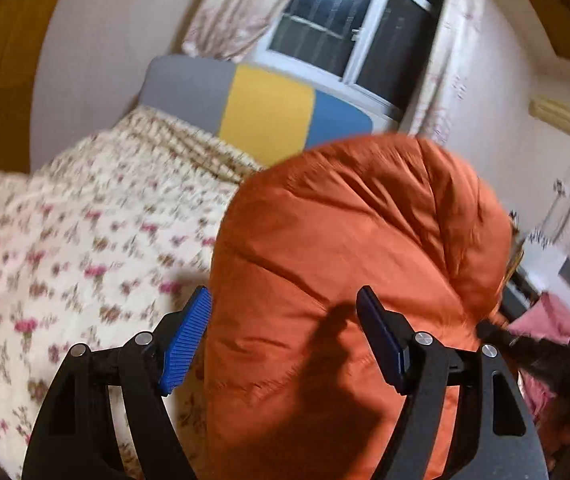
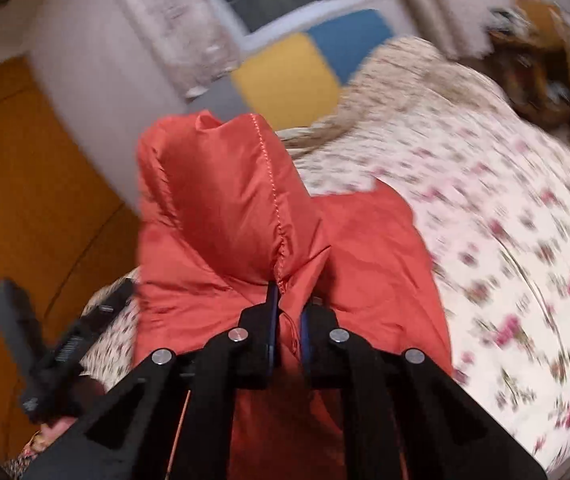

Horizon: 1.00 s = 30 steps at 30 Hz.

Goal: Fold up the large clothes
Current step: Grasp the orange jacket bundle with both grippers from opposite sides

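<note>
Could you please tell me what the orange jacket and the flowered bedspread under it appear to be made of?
The orange jacket looks like thin synthetic shell fabric, probably nylon or polyester, over puffy filling: it has a slight sheen, fine crinkles and stitched seams. The flowered bedspread looks like matte, soft woven cloth, perhaps cotton; blur hides its weave.

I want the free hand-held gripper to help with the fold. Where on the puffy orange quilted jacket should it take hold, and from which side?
A judgement: the left hand-held gripper stands open with the puffy orange quilted jacket bulging between its blue pads. Better to pinch a thin stitched edge, coming in from the near side, as the right hand-held gripper does at the seam, than to squeeze the slippery padded bulk.
</note>
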Tool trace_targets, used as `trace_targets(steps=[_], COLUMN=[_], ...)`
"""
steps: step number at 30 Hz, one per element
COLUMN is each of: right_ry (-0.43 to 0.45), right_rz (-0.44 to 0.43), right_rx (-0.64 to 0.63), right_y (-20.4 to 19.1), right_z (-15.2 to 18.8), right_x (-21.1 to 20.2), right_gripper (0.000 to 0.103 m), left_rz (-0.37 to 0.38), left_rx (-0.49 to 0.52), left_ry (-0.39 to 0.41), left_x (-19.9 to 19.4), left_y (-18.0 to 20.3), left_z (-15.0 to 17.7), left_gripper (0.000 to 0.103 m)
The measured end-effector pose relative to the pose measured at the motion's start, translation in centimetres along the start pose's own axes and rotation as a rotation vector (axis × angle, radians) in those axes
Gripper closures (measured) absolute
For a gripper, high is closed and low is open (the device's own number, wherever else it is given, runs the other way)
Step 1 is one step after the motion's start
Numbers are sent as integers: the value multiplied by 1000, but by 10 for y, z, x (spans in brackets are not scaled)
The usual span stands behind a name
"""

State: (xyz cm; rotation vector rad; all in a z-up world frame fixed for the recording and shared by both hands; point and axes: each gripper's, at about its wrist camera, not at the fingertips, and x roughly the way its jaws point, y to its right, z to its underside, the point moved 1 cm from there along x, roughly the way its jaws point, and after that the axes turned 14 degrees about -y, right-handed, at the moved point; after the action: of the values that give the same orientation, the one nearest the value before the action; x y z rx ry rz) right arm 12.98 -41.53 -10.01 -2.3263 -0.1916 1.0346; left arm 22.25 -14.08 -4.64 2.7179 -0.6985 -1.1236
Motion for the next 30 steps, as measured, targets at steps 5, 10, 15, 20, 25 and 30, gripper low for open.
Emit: trace_targets(steps=[5, 10, 15, 20, 25, 30], right_ry=[16, -2, 19, 29, 181, 161], right_rz=[16, 58, 76, 96, 93, 49], right_rx=[123, 162, 142, 125, 46, -100], right_y=[44, 71, 71, 66, 36, -20], right_z=[3, 12, 23, 20, 3, -39], right_x=[3, 22, 33, 13, -39, -30], right_gripper=[95, 95, 96, 79, 77, 77], left_rz=[-57, -66, -126, -120, -87, -99], left_rx=[120, 174, 221, 222, 194, 188], left_ry=[-51, -132, -150, -161, -188, -192], left_x=[26, 52, 76, 78, 68, 77], left_y=[34, 54, 62, 57, 54, 60], left_z=[-9, -6, 5, 6, -10, -21], left_gripper=[27, 7, 3, 3, 3, 3])
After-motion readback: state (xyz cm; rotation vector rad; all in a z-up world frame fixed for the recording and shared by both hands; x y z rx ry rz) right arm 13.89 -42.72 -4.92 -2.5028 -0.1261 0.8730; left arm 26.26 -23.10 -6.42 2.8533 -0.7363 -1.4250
